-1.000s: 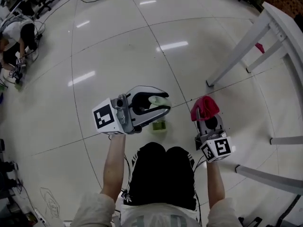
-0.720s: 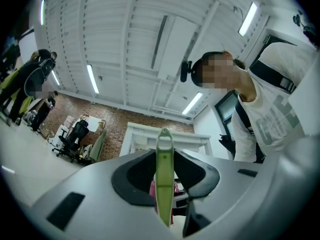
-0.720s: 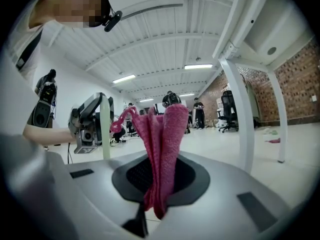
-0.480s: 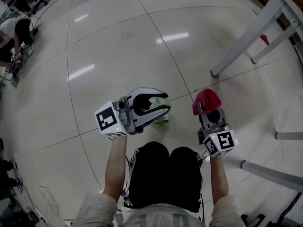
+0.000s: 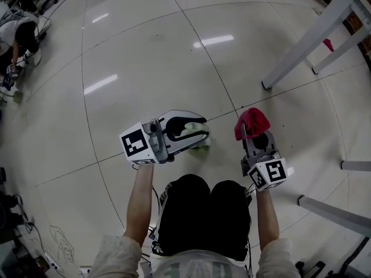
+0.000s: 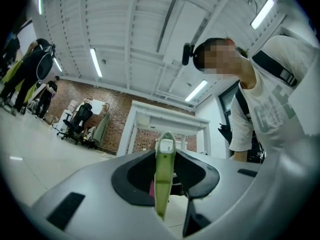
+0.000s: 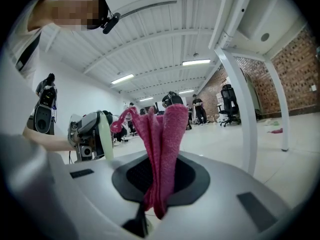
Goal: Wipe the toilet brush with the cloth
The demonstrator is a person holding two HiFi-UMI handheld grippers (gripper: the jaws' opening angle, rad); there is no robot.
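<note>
My left gripper (image 5: pixel 194 130) is shut on the pale green handle of the toilet brush (image 6: pixel 164 176). The handle stands upright between the jaws, its loop end on top. In the head view a bit of the brush's green lower end (image 5: pixel 200 146) peeks out below the gripper, close to the floor. My right gripper (image 5: pixel 251 135) is shut on a pink cloth (image 5: pixel 251 122), which bunches up above the jaws (image 7: pixel 162 144). The two grippers hang side by side, apart, above the person's knees. From the right gripper view the left gripper with the handle (image 7: pixel 104 134) shows at the left.
White table legs (image 5: pixel 301 48) slant across the upper right, and another bar (image 5: pixel 333 213) lies at the lower right. A pink scrap (image 5: pixel 328 44) lies under the table. A person crouches at the far left (image 5: pixel 17 30). Glossy tiled floor (image 5: pixel 151 57) stretches ahead.
Both grippers have sunk toward the floor, the left one more. The green lower end of the brush, plain below the left gripper before, is now mostly hidden by it.
</note>
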